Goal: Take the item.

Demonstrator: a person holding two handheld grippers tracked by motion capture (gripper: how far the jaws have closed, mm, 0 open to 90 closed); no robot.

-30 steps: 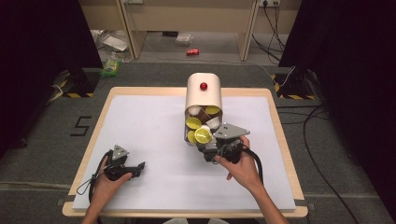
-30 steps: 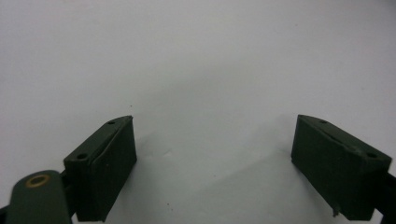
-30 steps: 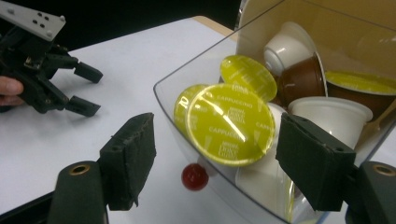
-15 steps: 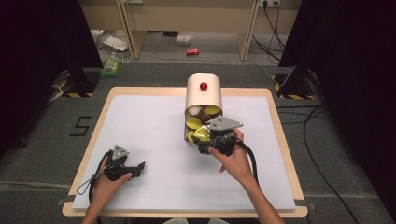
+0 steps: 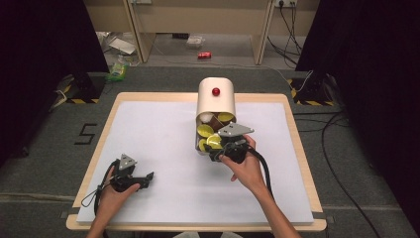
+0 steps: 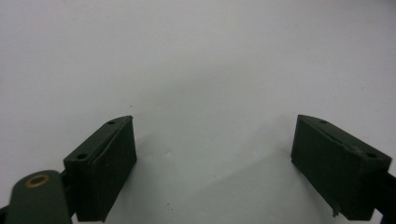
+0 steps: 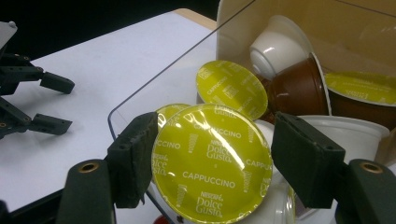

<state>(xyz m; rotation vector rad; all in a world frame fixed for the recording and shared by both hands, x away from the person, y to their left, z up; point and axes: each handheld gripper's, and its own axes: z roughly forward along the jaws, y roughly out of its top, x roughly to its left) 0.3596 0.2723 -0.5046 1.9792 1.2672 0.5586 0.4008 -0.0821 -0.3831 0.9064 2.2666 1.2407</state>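
A cream canister (image 5: 216,101) with a red knob lies on its side on the white sheet, its mouth full of coffee capsules. My right gripper (image 5: 214,149) is at that mouth. In the right gripper view its jaws have just been closing around a yellow-lidded Cappuccino capsule (image 7: 210,172). The left pad (image 7: 135,158) is at the lid's rim and a thin gap remains at the right pad (image 7: 303,158). Brown capsules (image 7: 299,86) and white capsules (image 7: 275,49) lie behind. My left gripper (image 5: 147,179) rests on the sheet, open and with nothing between its pads (image 6: 107,168).
The clear flap (image 7: 159,88) of the canister juts out over the sheet beside the capsules. The left gripper (image 7: 42,102) lies off to the left in the right gripper view. The wooden table edge (image 5: 302,163) runs close to the right of my right hand.
My right hand has moved a little left and in toward the canister's mouth, its gripper now over the front yellow capsules. The left hand has stayed still.
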